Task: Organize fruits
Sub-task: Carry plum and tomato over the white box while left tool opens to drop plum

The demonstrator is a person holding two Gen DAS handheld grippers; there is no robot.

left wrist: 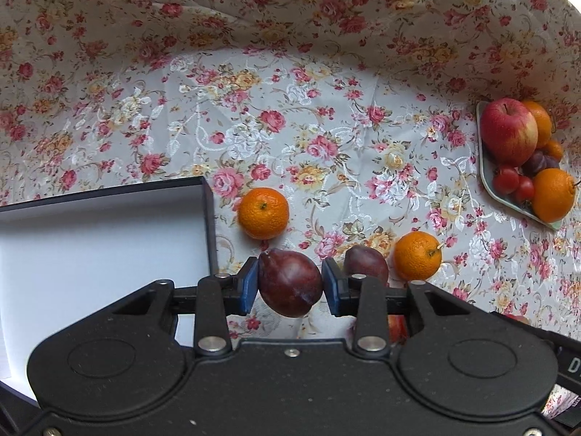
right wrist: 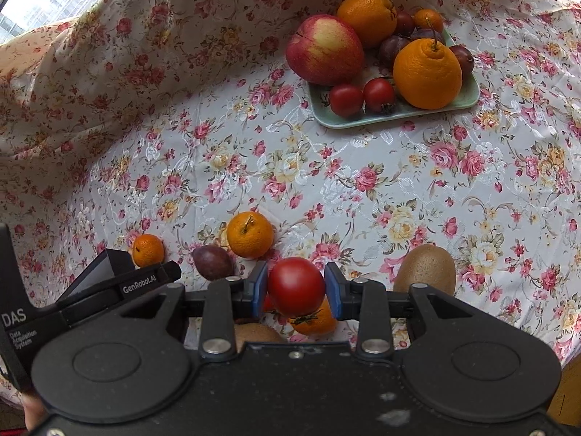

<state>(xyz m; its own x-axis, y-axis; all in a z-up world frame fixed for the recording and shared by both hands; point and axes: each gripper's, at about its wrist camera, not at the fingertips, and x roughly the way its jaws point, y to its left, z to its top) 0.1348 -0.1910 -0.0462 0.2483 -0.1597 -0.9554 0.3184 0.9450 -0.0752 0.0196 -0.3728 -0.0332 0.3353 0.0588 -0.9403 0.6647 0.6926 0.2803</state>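
The left hand-held gripper (left wrist: 289,283) pinches a plum (left wrist: 289,282) across its middle above the surface; the right hand-held gripper (right wrist: 296,287) clamps a tomato (right wrist: 296,287). Both are probably light, smooth-skinned and easily bruised.

The dark purple plum (left wrist: 289,282) between the blue jaws looks smooth and a bit shiny. The flowery cloth table cover (left wrist: 326,127) beyond the jaws looks silky, with shiny stitched leaves.
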